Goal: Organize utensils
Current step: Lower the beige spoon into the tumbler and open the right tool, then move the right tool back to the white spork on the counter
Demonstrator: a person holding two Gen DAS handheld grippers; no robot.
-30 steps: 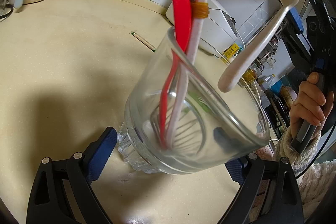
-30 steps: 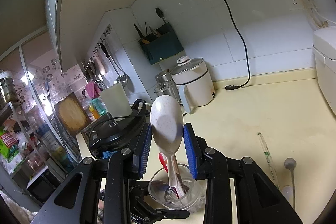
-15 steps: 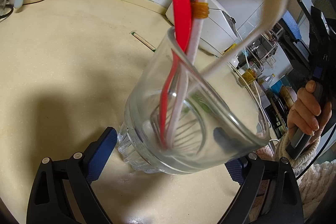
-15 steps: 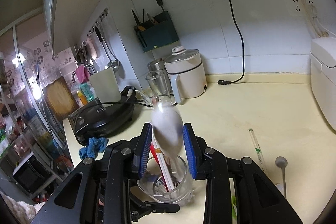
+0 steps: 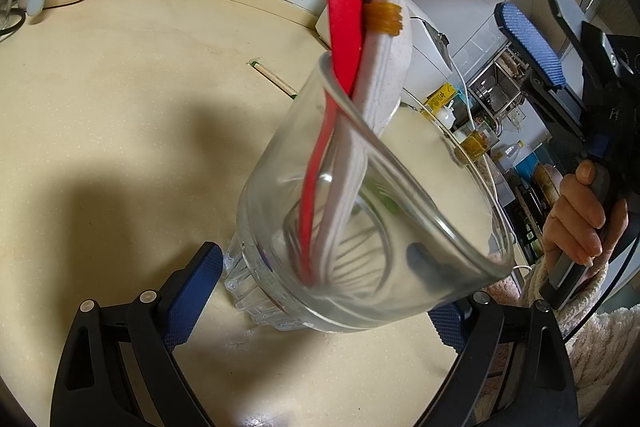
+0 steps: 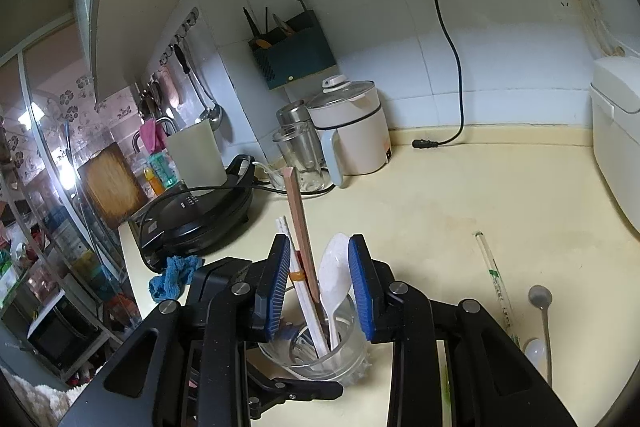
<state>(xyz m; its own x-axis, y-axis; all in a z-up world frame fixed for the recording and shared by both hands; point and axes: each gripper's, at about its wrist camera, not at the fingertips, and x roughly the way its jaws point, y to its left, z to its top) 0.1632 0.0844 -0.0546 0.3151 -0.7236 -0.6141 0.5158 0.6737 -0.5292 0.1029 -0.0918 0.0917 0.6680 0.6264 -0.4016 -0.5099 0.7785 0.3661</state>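
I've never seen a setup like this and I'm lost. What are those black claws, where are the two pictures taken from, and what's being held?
There is no robot. A person holds a two-finger gripper in each hand, and each gripper has a wide-angle camera looking along its fingers. One picture comes from the left gripper, the other from the right gripper. The left one clamps a glass standing on the counter. In the glass are a white spoon, a red spoon, banded chopsticks and a whisk. The right gripper, gripped by a hand, is open and empty. A metal spoon lies on the counter.
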